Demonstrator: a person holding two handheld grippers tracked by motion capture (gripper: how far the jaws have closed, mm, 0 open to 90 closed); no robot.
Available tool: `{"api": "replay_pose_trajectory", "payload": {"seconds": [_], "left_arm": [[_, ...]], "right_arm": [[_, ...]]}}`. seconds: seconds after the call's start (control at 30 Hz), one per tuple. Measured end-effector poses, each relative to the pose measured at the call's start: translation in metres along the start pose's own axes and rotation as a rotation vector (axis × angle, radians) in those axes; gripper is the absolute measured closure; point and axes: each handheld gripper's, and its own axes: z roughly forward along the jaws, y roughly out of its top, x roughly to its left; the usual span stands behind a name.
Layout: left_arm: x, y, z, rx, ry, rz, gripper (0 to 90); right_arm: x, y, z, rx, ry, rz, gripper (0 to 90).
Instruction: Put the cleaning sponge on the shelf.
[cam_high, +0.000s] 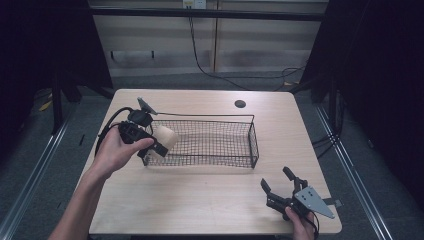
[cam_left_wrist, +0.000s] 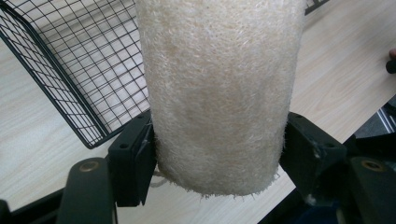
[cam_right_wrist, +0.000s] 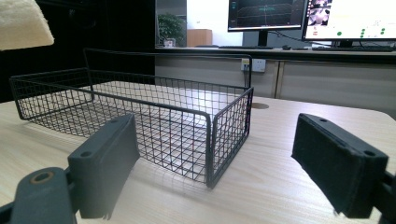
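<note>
Right gripper (cam_high: 278, 181) sits at the lower right of the high view, near the bottom edge of the table (cam_high: 210, 210), with its jaws spread wide and nothing between them. In the right gripper view the two black pads (cam_right_wrist: 109, 163) stand far apart at the bottom corners, with bare wood between them.

Left gripper (cam_high: 159, 145) is over at the middle left of the high view, held in the person's left hand (cam_high: 116, 152). It's clamped on a pale, fuzzy, roll-shaped thing, looks like a loofah (cam_high: 164, 140). Its own view shows the jaws squeezing the loofah (cam_left_wrist: 219, 93) from both sides near its lower end.

So the loofah is up off the table, right at the left end of the wire basket (cam_high: 210, 145), around its rim. Can't really tell if it's touching the mesh.

Further back, the right gripper view shows monitors (cam_right_wrist: 348, 21) at the upper right of the frame.
</note>
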Motion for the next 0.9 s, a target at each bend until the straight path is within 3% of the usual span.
{"api": "replay_pose_trajectory", "payload": {"seconds": [0.43,0.63,0.9], "left_arm": [[0.003,0.016,0.004,-0.012,0.064,-0.096,32.2],[0.006,0.022,0.011,-0.010,0.086,-0.173,32.2],[0.011,0.027,0.019,0.001,0.092,-0.208,32.2]], "right_arm": [[0.000,0.000,0.000,0.000,0.000,0.002,13.8],[0.000,0.000,0.000,-0.001,-0.001,0.001,13.8],[0.000,0.000,0.000,0.000,0.001,0.003,13.8]]}}
